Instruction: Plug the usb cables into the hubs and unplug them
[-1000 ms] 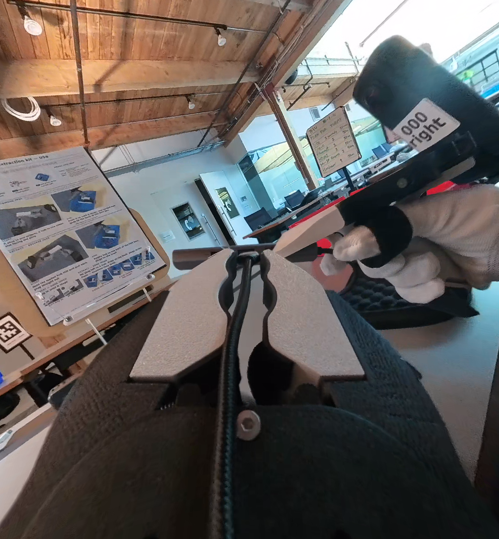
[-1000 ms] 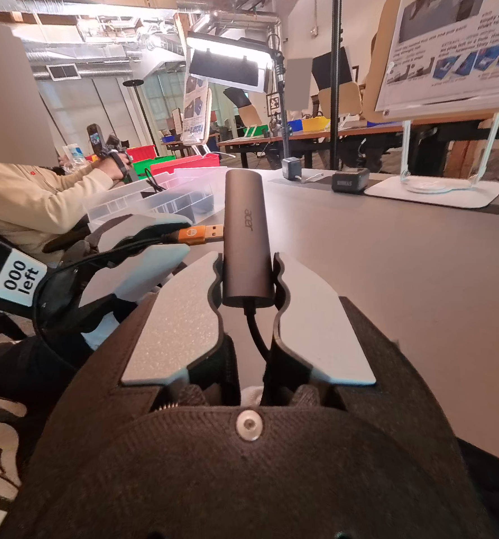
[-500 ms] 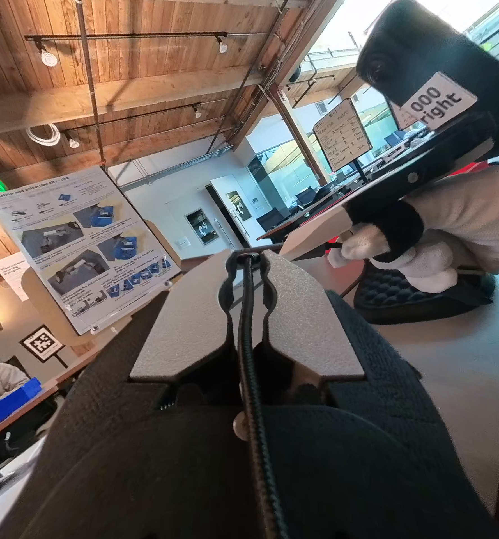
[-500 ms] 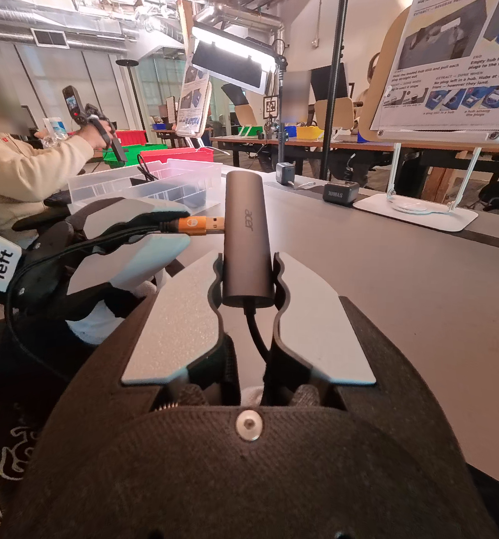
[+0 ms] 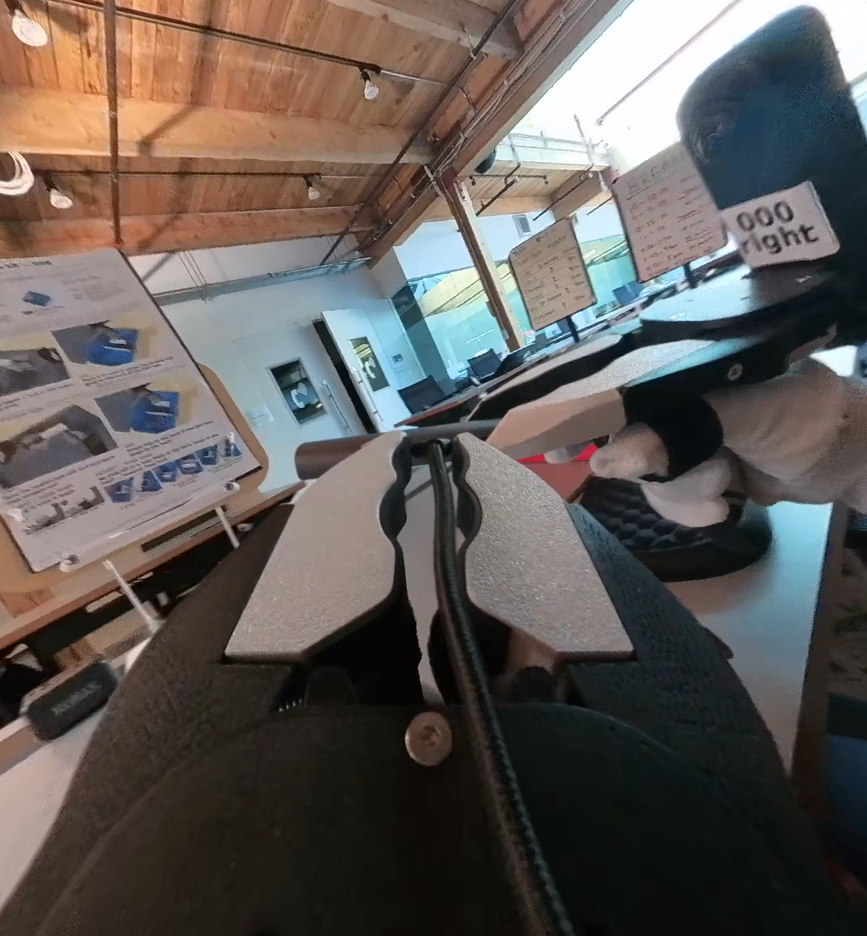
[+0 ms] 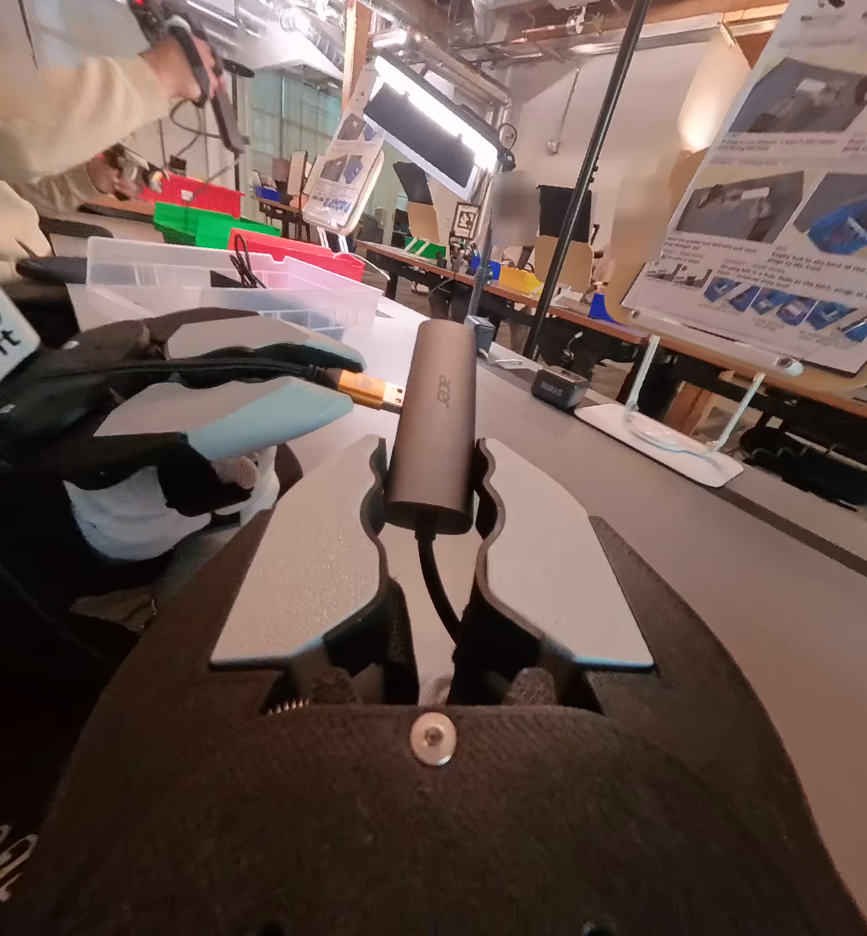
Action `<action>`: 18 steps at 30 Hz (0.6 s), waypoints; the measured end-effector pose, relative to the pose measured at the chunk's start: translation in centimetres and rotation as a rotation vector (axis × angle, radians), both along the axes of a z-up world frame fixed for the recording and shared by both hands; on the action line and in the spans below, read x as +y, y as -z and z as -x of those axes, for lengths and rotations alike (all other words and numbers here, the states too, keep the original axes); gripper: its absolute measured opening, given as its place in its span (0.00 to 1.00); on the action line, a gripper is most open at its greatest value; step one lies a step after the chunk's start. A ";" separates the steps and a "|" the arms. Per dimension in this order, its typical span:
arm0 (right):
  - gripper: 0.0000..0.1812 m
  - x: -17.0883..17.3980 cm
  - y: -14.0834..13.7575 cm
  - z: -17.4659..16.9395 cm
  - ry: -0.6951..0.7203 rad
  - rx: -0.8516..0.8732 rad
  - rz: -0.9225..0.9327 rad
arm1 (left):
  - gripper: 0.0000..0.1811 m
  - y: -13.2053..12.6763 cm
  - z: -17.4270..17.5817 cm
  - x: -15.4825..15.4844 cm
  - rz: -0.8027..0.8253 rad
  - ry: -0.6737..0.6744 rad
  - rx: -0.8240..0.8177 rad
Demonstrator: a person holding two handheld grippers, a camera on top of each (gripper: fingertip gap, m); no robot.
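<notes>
The right gripper (image 6: pixel 428 473) clamps a dark grey cylindrical metal hub (image 6: pixel 434 420); the left gripper (image 5: pixel 428 448) pinches a black braided cable (image 5: pixel 454 582), its orange plug (image 6: pixel 370 390) apparently just touching the hub's left side.

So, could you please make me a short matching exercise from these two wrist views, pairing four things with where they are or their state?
Things:
1. grey USB hub
2. orange USB plug
3. clear plastic organiser box
4. instruction sheet on a stand

Places or states:
A. at the tip of the left gripper, its metal end at the hub's side
B. far right, standing on the table
C. clamped in the right gripper
D. on the table, behind the left gripper

Pairs: 1-C, 2-A, 3-D, 4-B
</notes>
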State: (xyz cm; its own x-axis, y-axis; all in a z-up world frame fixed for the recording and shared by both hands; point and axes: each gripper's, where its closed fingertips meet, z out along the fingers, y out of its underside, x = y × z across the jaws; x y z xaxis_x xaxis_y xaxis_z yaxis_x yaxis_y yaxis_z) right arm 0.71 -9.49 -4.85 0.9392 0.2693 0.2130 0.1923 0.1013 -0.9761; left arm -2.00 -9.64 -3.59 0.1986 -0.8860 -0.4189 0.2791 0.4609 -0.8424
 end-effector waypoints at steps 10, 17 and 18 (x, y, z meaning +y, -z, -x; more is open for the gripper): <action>0.18 -0.7 -0.3 1.4 -0.201 0.254 -0.028 | 0.08 -1.0 1.1 -1.2 -0.015 0.118 -0.107; 0.18 -0.8 -0.7 1.4 -0.228 0.315 -0.055 | 0.08 -1.1 1.2 -1.1 -0.042 0.097 -0.121; 0.18 -0.8 -0.6 1.4 -0.208 0.293 -0.061 | 0.08 -1.0 1.1 -1.0 -0.039 0.092 -0.112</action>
State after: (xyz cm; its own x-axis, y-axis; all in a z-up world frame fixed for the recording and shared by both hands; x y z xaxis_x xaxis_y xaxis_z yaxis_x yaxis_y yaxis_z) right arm -0.69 -10.26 -4.21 0.8894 0.4558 -0.0356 -0.1256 0.1688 -0.9776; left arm -3.12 -10.65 -2.59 0.1648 -0.8861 -0.4331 0.4132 0.4607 -0.7855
